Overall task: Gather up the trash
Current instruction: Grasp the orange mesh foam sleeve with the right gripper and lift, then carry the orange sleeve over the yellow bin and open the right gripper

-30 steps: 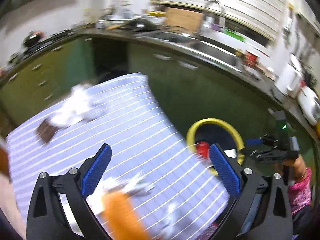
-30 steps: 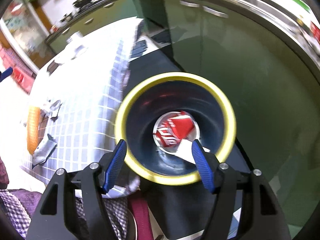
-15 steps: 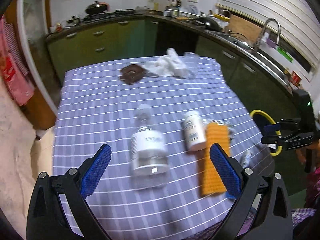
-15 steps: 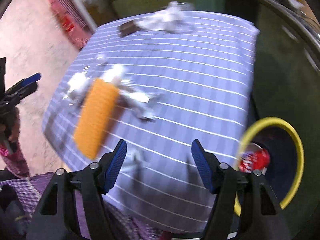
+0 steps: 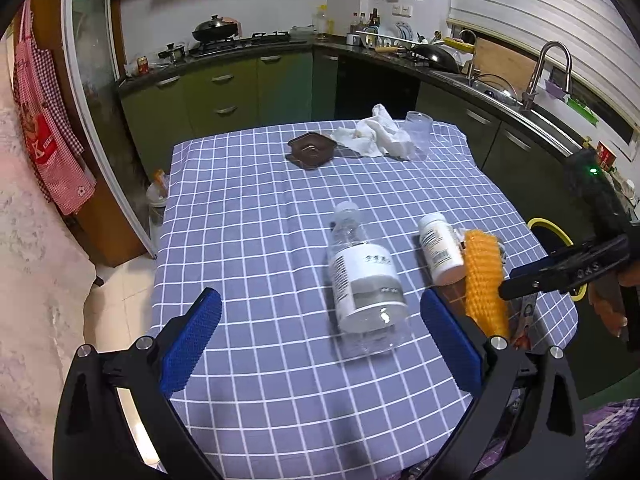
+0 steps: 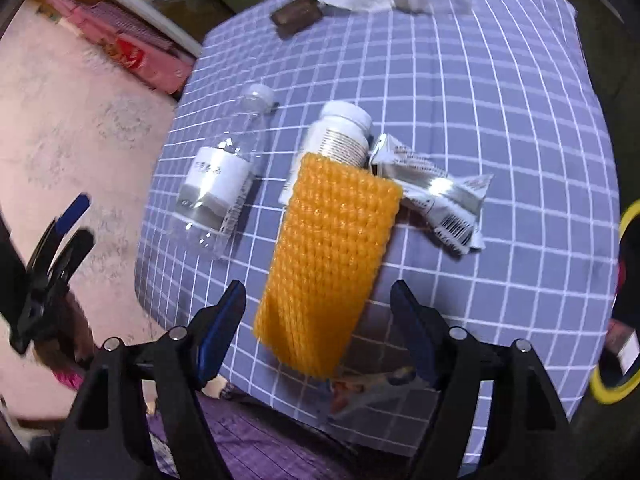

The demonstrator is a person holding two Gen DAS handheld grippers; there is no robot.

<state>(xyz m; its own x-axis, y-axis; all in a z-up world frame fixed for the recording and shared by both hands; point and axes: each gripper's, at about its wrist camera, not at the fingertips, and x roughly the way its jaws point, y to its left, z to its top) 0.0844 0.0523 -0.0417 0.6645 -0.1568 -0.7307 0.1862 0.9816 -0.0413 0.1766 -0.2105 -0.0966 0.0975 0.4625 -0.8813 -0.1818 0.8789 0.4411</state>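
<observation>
Both tools gape empty: the left tool (image 5: 320, 340), and the right tool (image 6: 318, 326), whose jaws have just been widening. On the checked tabletop (image 6: 500, 100) lie a knobbly orange foam sleeve (image 6: 332, 256), crinkled foil wrapper (image 6: 436, 196), white pill bottle (image 6: 340, 136) and clear plastic bottle (image 6: 220, 176); farther off, crumpled tissue (image 5: 376, 136).

clear bottle (image 5: 362, 276) on side | white pill bottle (image 5: 439, 249) on side | crumpled silver wrapper (image 6: 436, 188)

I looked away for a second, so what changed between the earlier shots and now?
The right tongs swung from above the yellow-rimmed bin back over the table, now above the orange sleeve, empty; their jaws have just been opening. The left tongs swung to face the clear bottle, open. The table's items stayed put.
</observation>
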